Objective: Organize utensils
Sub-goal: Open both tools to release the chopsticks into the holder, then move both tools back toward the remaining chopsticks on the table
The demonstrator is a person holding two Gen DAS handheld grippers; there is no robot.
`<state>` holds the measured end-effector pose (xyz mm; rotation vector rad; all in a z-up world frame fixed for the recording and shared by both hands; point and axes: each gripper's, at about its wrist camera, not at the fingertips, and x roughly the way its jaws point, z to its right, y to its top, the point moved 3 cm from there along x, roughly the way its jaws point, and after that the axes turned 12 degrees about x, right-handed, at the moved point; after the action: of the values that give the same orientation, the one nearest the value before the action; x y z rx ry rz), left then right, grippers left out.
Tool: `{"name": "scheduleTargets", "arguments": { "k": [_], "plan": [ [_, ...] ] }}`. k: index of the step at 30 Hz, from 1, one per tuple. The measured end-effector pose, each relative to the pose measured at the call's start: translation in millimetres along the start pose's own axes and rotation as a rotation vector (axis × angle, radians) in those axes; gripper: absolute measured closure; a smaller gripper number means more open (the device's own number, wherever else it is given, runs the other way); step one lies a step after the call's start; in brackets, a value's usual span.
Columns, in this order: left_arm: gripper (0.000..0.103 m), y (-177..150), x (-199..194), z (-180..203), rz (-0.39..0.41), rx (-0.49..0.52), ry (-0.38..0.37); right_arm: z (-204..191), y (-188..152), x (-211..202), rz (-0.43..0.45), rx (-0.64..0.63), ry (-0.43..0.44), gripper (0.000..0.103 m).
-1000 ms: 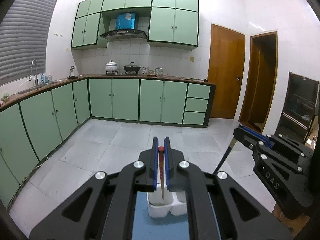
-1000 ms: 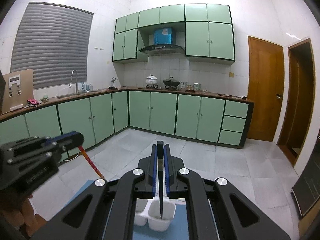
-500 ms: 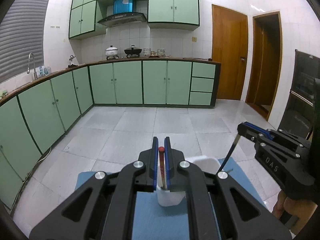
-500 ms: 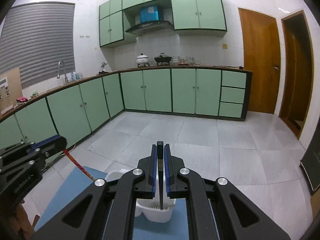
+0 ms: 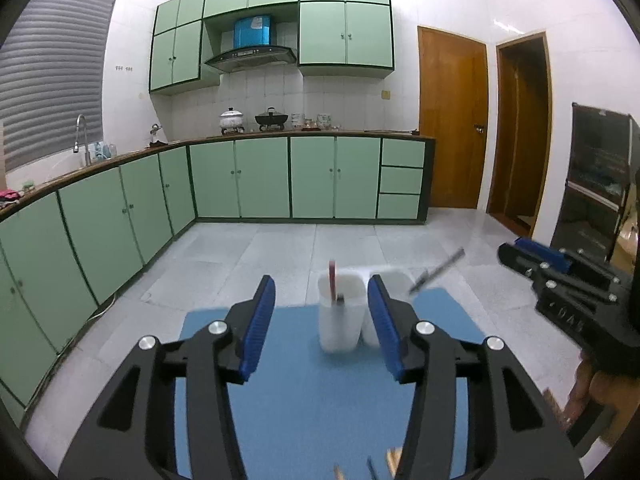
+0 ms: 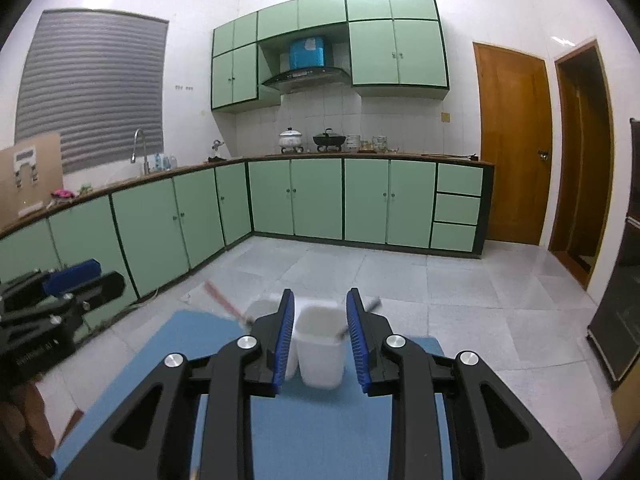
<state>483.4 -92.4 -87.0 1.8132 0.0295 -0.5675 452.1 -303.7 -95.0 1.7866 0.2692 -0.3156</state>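
Observation:
A white two-compartment utensil holder (image 5: pixel 339 312) stands at the far end of a blue mat (image 5: pixel 320 392). A red-handled utensil (image 5: pixel 332 280) stands in its left compartment. A dark-handled utensil (image 5: pixel 438 270) leans out of the right compartment. My left gripper (image 5: pixel 322 320) is open and empty, just before the holder. In the right wrist view the holder (image 6: pixel 320 344) sits between the open fingers of my right gripper (image 6: pixel 320 334), with the dark utensil (image 6: pixel 360 316) and the red one (image 6: pixel 224 300) leaning in it. The right gripper (image 5: pixel 568 280) also shows in the left wrist view.
The mat lies on a table above a grey tiled floor (image 6: pixel 400 276). A few utensil tips (image 5: pixel 372 468) lie on the mat's near edge. Green cabinets (image 6: pixel 280 200) line the far wall. A dark glass cabinet (image 5: pixel 592 184) stands at the right.
Both grippers have opened and let go of their utensils, which now stand in the white holder. Both grippers have drawn back slightly from the holder.

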Motion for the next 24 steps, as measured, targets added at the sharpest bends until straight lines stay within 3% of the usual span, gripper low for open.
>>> {"name": "scheduleTargets", "arguments": {
  "k": [12,18,24],
  "plan": [
    [0.055,-117,-105,23,-0.087,-0.094,0.010,11,-96,-92,-0.102,0.063,-0.040,0.076],
    [0.055,-161,-139,32,-0.140,-0.150,-0.010,12,-137,-130,-0.138,0.103,-0.044,0.076],
    [0.055,-202,-165,52,-0.188,-0.132,-0.030,6,-191,-159,-0.185,0.084,-0.017,0.076]
  ]
}}
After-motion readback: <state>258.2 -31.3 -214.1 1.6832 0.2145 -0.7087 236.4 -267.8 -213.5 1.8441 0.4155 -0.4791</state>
